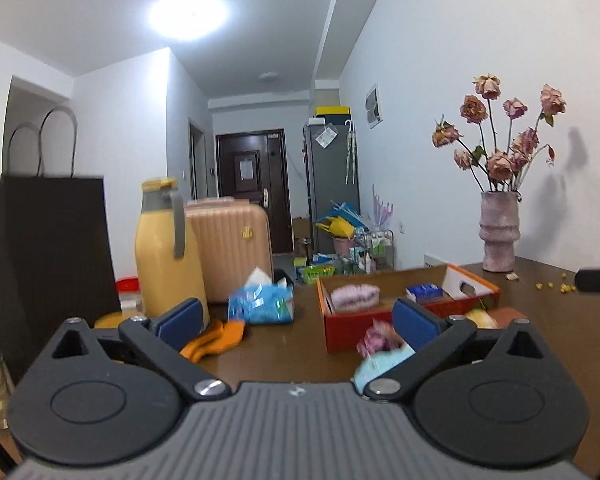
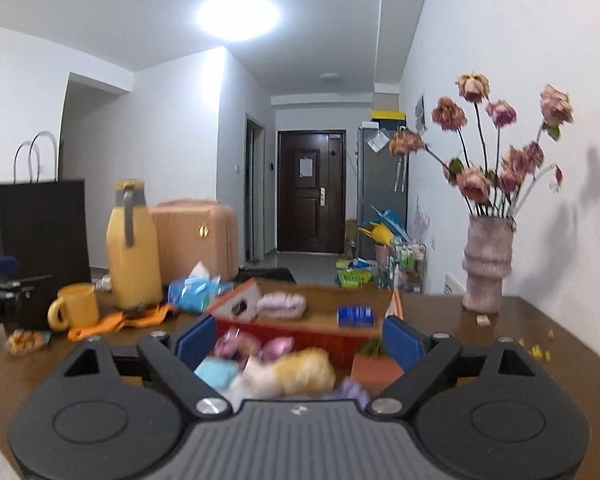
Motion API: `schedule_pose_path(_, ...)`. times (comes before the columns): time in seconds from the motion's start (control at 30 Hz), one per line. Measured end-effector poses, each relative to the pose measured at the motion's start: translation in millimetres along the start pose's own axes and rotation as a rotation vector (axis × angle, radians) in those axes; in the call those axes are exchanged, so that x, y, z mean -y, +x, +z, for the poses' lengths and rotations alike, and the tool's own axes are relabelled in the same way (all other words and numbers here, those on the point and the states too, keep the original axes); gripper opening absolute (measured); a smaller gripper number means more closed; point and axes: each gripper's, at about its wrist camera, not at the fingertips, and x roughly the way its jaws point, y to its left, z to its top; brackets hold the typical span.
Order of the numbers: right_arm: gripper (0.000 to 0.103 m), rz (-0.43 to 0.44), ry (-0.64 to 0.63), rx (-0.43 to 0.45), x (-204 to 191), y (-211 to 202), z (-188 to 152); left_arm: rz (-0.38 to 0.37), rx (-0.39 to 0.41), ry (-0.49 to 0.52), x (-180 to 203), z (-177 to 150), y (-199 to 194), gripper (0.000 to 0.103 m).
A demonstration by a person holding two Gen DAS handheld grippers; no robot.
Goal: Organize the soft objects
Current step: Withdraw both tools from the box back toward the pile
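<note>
Soft things lie in a loose pile on the brown table (image 2: 512, 344), just in front of the right gripper (image 2: 300, 338) and low between its blue pads (image 2: 194, 340). Its jaws stand wide apart and clamp nothing. The pile shows a yellow plush (image 2: 304, 368), pink wrapped bits (image 2: 236, 346) and a pale blue pack (image 2: 216, 372), all blurred; what each is cannot be told. The plush lies with its long side running left to right, across the line the gripper points along.

The left gripper (image 1: 298, 318) is also wide open and empty. From it the pile sits off to the right, behind its right pad (image 1: 414, 322), with bare table straight ahead. So the right hand looks the nearer one for a first pick, and would likely need only to dip and close over the plush's narrow width.

Just beyond the pile stands a red box (image 2: 312, 334), open at the top. Inside it, at the far left, rests a pink folded cloth (image 2: 282, 306); at the far right, a small blue packet (image 2: 354, 316). The middle of the box looks free.

Left of the box lie a blue tissue pack (image 1: 260, 302) and an orange cloth (image 1: 216, 338), near a yellow jug (image 1: 166, 252).
</note>
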Motion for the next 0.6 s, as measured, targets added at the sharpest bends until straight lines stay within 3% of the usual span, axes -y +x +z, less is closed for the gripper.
schedule_pose_path(0.2, 0.09, 0.049, 0.022, -0.043, -22.0, -25.6, -38.0, -0.042, -0.098, -0.016, -1.3, -29.9, -12.4, 0.103)
schedule_pose_path(0.6, 0.086, 0.008, 0.052, -0.105, -7.3, 27.6, -43.7, -0.067, -0.213, -0.015, 8.8, -44.6, 51.5, 0.103)
